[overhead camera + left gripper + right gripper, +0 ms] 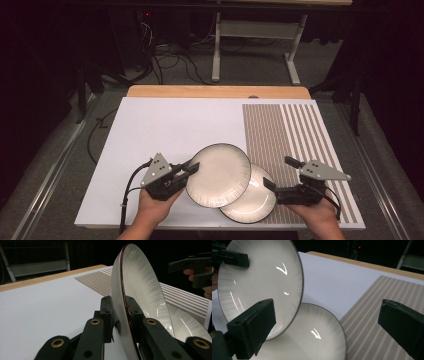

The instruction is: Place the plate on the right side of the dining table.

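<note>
So the big thing here is the white-covered worktop (pixel 165 130), with a brown-and-white striped mat (pixel 295 145) printed or laid along its right side. On it sit two round cream ceramic plates with thin dark rims.

The lower cream plate (pixel 255 200) lies flat near the front edge, partly on the striped mat and partly on the white. The upper cream plate (pixel 218 175) is the one in play: it's tipped up on a slant, its right edge overlapping the lower plate. From the left gripper view it stands pretty steep, and I honestly can't tell whether its far edge rests on the lower plate or hangs just above it, since the overlap hides that bit.

The left claw (pixel 192 169) is clamped on the upper plate's left rim, one jaw on each face of the plate. The right claw (pixel 280 172) has its jaws wide apart with nothing between them, and it sits just beside the lower plate's right edge over the striped mat.

My read on progress: the grab is done and the lift is partway, so separating the pair looks about half finished. What's left is clearing the upper plate off the lower one and setting it down somewhere on the white, with the right claw maybe steadying or taking the lower plate.
</note>
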`<state>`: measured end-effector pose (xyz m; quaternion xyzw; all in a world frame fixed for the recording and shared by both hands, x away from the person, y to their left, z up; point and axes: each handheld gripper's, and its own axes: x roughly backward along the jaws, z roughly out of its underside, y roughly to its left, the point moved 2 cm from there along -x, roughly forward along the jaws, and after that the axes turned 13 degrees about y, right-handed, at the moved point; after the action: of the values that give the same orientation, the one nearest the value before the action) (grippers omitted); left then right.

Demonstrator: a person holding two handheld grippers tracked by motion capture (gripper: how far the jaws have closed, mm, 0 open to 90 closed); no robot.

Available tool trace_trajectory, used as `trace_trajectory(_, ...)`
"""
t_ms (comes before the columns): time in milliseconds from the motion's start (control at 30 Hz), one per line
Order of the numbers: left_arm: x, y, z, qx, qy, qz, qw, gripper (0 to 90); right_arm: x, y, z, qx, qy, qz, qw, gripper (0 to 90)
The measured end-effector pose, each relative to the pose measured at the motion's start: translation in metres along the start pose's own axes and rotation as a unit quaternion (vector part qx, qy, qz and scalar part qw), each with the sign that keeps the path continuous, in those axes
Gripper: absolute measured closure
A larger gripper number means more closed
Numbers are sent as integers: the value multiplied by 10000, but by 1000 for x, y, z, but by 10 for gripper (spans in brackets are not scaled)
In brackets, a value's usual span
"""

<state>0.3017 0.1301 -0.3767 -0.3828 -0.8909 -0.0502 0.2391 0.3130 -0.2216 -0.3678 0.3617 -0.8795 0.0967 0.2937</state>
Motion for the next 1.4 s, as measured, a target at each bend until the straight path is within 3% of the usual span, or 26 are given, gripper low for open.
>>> trace_trajectory(267,0,0,0,-30,-22,20,10000,794,-43,23,-16,134,484,-472,9976,97)
trace_trajectory(533,0,0,0,-41,-30,31,10000,793,-59,25,-8,-124,755,-682,9947,266)
trace_trajectory(667,1,0,0,-42,-35,21,10000,793,-60,26,-3,-188,855,-829,9927,464)
trace_trajectory(733,1,0,1,-59,-29,15,10000,794,-60,27,-2,-293,864,-959,9912,501)
trace_trajectory(933,0,0,1,-34,-42,39,10000,794,-62,28,-1,-340,978,-1002,9896,663)
trace_trajectory(1133,0,1,1,11,-24,68,10000,793,-65,27,0,-414,1025,-1141,9873,737)
trace_trajectory(1400,-1,2,-1,140,69,147,9998,795,-65,19,1,-857,1074,-1504,9790,798)
